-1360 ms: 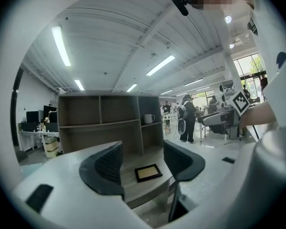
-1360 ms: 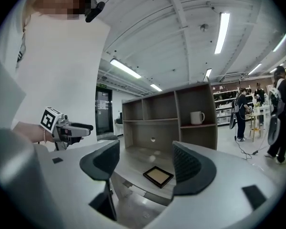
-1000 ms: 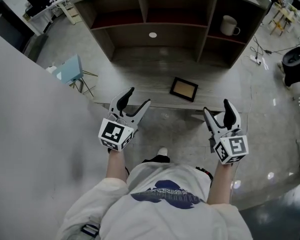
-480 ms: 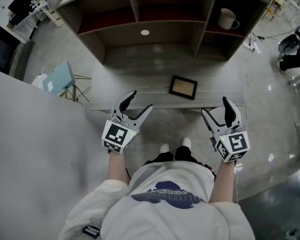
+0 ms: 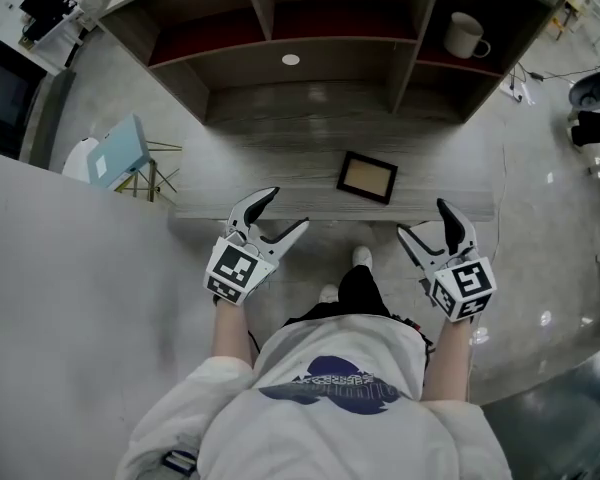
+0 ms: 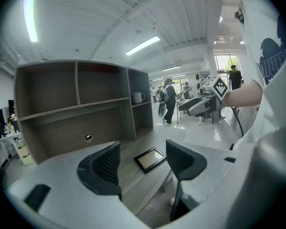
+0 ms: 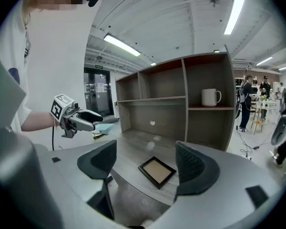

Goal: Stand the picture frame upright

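Notably, the picture frame [image 5: 367,177] was found lying flat and face up on the desk [image 5: 270,158], close to the front edge and somewhat right of that edge's middle. Its long axis ran roughly along the front edge, slightly skewed. Both grippers were held short of the front edge, off the desk, so that the frame lay ahead of them and between them. The jaws of the left gripper [image 5: 288,208] and the right gripper [image 5: 421,218] had just been opening further and stood wide apart, with nothing gripped. In each gripper view the frame was merely sighted through the gap, well beyond the pads. The right gripper was judged the slightly nearer of the two, the frame lying forward and inward of it. The frame's back was hidden against the desk, so it could not be told whether a prop or stand was fitted. What was shown behind the glass could not be made out. The shelf unit [image 5: 410,28] at the back edge, with a mug [image 5: 465,34] in a right-hand compartment, was cut off at the top of the head view.
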A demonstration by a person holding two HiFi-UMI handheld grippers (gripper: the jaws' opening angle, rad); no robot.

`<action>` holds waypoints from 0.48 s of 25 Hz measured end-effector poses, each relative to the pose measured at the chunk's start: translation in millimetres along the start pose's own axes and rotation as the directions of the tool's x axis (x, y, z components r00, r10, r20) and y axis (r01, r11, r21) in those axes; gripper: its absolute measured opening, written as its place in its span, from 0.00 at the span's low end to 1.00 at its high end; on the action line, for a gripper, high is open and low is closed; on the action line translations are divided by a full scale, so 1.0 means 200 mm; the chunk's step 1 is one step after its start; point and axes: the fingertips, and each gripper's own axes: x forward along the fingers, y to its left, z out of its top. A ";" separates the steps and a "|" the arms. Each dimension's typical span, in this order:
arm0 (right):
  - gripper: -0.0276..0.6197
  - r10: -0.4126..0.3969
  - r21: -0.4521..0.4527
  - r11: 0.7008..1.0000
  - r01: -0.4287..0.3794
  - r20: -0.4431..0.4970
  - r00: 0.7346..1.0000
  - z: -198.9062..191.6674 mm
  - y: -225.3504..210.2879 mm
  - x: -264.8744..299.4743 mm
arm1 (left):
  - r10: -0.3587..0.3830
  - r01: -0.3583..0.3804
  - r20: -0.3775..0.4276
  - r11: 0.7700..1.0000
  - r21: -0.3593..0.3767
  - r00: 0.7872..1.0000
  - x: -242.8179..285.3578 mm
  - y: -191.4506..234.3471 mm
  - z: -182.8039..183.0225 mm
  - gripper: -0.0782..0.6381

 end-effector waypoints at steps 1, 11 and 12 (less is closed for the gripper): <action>0.59 0.013 0.003 1.000 -0.013 -0.003 1.000 0.00 -0.03 0.02 | 0.001 -0.001 -0.001 1.000 0.002 1.000 0.04 0.01 0.02 0.51; 0.60 0.071 -0.042 0.997 -0.071 0.017 0.997 0.16 -0.37 0.19 | 0.005 -0.007 0.033 0.999 0.049 0.999 0.42 0.13 0.28 0.51; 0.60 0.074 -0.045 0.996 -0.073 0.018 0.997 0.17 -0.40 0.20 | 0.007 -0.008 0.035 0.999 0.050 0.999 0.46 0.14 0.29 0.51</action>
